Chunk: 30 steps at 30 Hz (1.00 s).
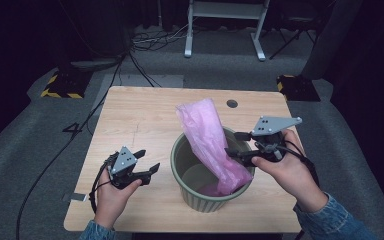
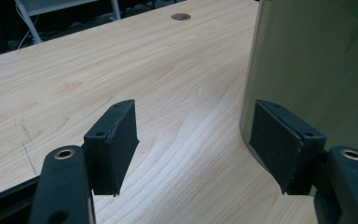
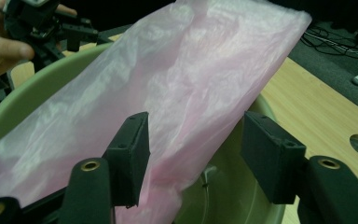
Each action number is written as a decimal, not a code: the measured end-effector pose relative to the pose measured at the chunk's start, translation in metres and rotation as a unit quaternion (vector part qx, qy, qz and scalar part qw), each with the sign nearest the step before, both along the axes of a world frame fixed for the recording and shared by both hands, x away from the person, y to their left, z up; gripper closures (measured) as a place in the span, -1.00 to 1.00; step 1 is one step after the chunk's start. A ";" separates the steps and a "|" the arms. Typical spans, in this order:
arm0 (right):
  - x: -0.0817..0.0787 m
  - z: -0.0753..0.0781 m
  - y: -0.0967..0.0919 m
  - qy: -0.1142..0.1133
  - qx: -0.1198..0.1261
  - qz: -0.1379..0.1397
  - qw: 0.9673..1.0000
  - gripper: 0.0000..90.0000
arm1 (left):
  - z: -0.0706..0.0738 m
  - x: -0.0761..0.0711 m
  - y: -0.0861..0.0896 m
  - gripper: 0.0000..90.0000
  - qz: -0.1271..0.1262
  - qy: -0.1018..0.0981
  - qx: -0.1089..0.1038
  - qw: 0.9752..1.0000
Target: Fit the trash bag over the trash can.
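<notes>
Right claw (image 1: 239,146) stands with jaws apart at the near rim of the green bin (image 1: 185,186); the pink plastic bag (image 1: 209,142) lies between and just beyond the pads, unclamped, leaning out of the bin. Left claw (image 1: 147,161) is parted and empty, low over the tabletop (image 1: 135,120) just beside the bin's outer wall.

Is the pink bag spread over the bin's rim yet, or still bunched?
Still bunched. The pink bag stands as one crumpled column, its bottom end inside the green bin and its top sticking out above the rim.
</notes>
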State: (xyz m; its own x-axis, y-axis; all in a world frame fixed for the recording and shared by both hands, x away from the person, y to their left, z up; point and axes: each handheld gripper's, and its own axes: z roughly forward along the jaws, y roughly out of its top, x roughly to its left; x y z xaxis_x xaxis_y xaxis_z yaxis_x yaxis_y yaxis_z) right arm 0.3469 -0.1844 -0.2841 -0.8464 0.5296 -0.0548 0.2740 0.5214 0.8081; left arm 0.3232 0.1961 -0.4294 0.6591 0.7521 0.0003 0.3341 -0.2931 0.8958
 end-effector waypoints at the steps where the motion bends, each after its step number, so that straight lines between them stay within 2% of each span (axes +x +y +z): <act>1: 0.003 0.001 0.001 0.000 0.001 -0.003 1.000 -0.08 | 0.000 0.000 0.000 -0.29 0.000 0.000 0.001 1.000; 10: 0.044 0.004 0.012 -0.003 0.007 -0.027 1.000 -0.17 | 0.004 -0.006 0.006 -0.29 0.009 -0.002 0.004 1.000; 15: 0.070 -0.004 0.024 0.005 0.010 -0.031 0.999 -0.18 | 0.007 -0.009 0.008 -0.28 0.012 -0.003 0.005 1.000; 20: 0.085 -0.015 0.036 0.020 0.001 -0.037 0.999 -0.12 | 0.007 -0.009 0.009 -0.27 0.013 -0.003 0.007 1.000; 21: 0.088 -0.018 0.038 0.027 0.001 -0.039 0.999 -0.03 | 0.008 -0.009 0.008 -0.27 0.013 -0.002 0.005 1.000; 24: 0.091 -0.021 0.041 0.035 -0.003 -0.021 0.999 0.60 | 0.011 -0.009 0.007 -0.27 0.010 -0.006 0.005 1.000; 25: 0.090 -0.020 0.041 0.032 -0.002 -0.013 0.999 0.83 | 0.013 -0.010 0.007 -0.27 0.008 -0.007 0.006 1.000; 26: 0.087 -0.017 0.040 0.023 0.002 -0.004 1.000 0.95 | 0.014 -0.010 0.007 -0.27 0.007 -0.009 0.007 1.000; 30: 0.075 -0.003 0.036 -0.009 0.024 0.009 1.000 1.00 | 0.023 -0.010 0.005 -0.27 0.005 -0.016 0.007 1.000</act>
